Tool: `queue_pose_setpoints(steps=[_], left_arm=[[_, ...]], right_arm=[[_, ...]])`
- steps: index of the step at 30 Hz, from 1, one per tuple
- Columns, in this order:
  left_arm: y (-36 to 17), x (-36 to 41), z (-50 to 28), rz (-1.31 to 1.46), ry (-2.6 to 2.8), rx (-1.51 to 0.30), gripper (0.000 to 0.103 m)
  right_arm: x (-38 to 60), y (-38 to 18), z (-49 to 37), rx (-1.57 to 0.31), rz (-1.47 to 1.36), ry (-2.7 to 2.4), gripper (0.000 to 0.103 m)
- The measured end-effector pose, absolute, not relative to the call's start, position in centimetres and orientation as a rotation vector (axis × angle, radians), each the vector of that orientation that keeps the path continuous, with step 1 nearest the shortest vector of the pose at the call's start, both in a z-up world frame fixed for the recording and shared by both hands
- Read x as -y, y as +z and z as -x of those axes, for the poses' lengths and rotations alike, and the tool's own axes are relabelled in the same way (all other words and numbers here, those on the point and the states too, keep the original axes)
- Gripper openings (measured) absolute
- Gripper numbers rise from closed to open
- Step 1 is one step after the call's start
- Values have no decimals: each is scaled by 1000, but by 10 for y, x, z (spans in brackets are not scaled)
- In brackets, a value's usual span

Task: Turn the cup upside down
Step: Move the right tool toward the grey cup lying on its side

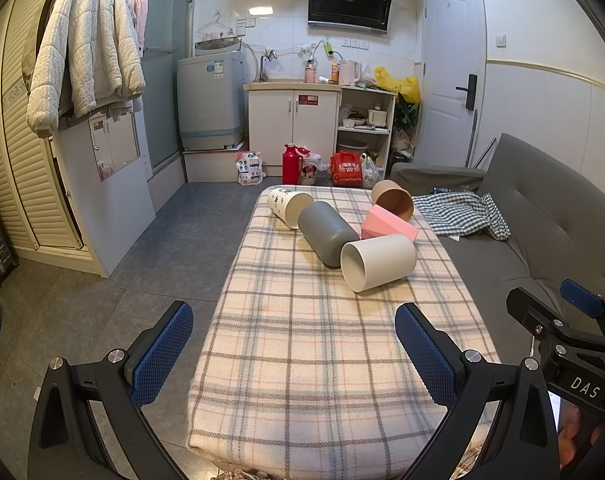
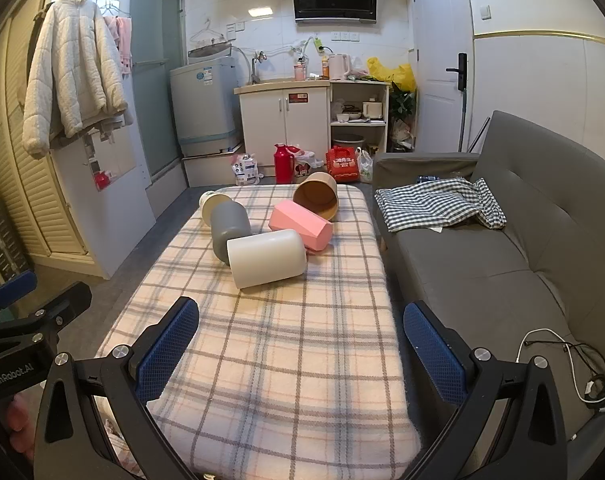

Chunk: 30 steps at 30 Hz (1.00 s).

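Note:
Several cups lie on their sides at the far half of a plaid-covered table [image 1: 302,360] [image 2: 286,360]. Nearest is a white cup [image 1: 376,262] [image 2: 266,258]. Behind it lie a grey cup [image 1: 326,232] [image 2: 229,226], a pink faceted cup [image 1: 388,226] [image 2: 302,224], a brown paper cup [image 1: 392,199] [image 2: 316,196] and a cream cup with green print [image 1: 288,206] [image 2: 212,204]. My left gripper [image 1: 294,352] is open and empty over the near table end. My right gripper [image 2: 302,352] is open and empty, also short of the cups. The right gripper shows at the left view's right edge [image 1: 574,320].
A grey sofa [image 2: 502,264] with a checked cloth [image 2: 438,204] runs along the table's right side. A white cable [image 2: 562,356] lies on the sofa seat. Grey floor lies left of the table. Cabinets, a washing machine and bags stand at the far wall.

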State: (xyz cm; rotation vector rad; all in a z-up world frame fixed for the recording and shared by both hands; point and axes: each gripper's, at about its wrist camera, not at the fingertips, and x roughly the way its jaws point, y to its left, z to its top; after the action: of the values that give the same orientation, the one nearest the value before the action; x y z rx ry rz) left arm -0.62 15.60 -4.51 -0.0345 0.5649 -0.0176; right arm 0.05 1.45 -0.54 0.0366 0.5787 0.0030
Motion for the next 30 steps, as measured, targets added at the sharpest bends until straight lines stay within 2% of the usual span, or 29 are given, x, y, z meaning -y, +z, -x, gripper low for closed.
queue_pose_setpoints(steps=[30], left_arm=[[-44, -157, 3, 35, -19, -567, 103]], right_arm=[[-17, -11, -1, -589, -37, 12, 103]])
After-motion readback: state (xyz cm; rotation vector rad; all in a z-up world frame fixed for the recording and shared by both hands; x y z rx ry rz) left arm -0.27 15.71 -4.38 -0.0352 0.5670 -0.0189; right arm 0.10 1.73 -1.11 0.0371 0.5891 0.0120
